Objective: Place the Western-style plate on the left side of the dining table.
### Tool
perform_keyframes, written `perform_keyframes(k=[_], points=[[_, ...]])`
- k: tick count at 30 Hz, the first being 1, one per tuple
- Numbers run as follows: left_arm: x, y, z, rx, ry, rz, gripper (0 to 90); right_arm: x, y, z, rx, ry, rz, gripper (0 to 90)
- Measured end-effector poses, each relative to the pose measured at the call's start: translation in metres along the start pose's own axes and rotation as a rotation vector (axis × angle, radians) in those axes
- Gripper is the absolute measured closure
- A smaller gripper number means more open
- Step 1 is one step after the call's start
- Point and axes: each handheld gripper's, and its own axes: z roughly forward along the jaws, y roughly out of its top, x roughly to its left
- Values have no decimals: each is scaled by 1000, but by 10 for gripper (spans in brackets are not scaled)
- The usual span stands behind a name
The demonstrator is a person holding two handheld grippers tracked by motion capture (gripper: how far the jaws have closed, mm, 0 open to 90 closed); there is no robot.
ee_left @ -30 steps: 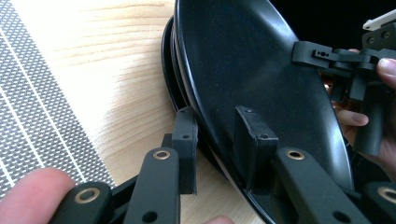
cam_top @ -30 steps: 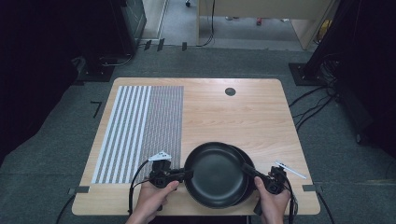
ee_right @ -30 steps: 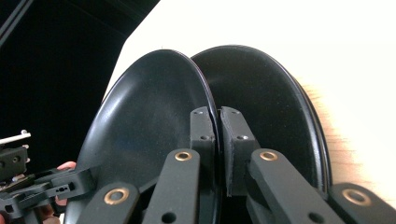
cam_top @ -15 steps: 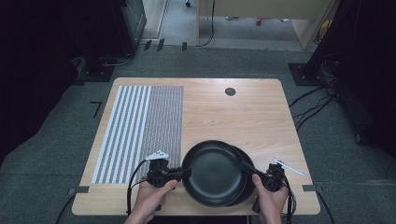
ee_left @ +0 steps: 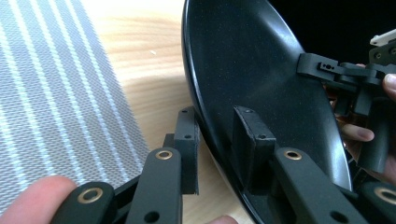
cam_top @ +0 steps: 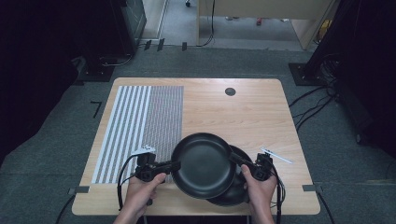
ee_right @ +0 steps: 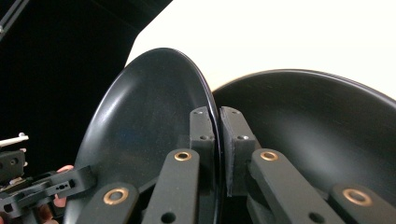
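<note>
1. Left gripper (ee_left: 217,140): matte black linkage arms, brass-ringed pivots, small screws in flat rectangular pads.
2. Right gripper (ee_right: 218,140): the same build.
3. Black cables trail toward 6 o'clock.

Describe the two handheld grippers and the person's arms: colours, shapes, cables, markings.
Both the left gripper and the right gripper are matte black, with flat linked bars joined by brass-coloured rivets and blocky rectangular pads fixed by small screws. Each carries a pale grey plate on top and trails a black cable. The forearms are bare, with no sleeves or gloves.
</note>
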Motion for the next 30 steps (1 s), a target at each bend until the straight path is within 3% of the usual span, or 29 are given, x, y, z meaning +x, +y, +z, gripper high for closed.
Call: perform_keyframes(k=[20,30], points=[[48,18,-38,-108,62,-102,738,49,26,78,100,28,-56,848],[79,26,-54,-153,105,-152,736,70,35,120,141,22,-92,842]])
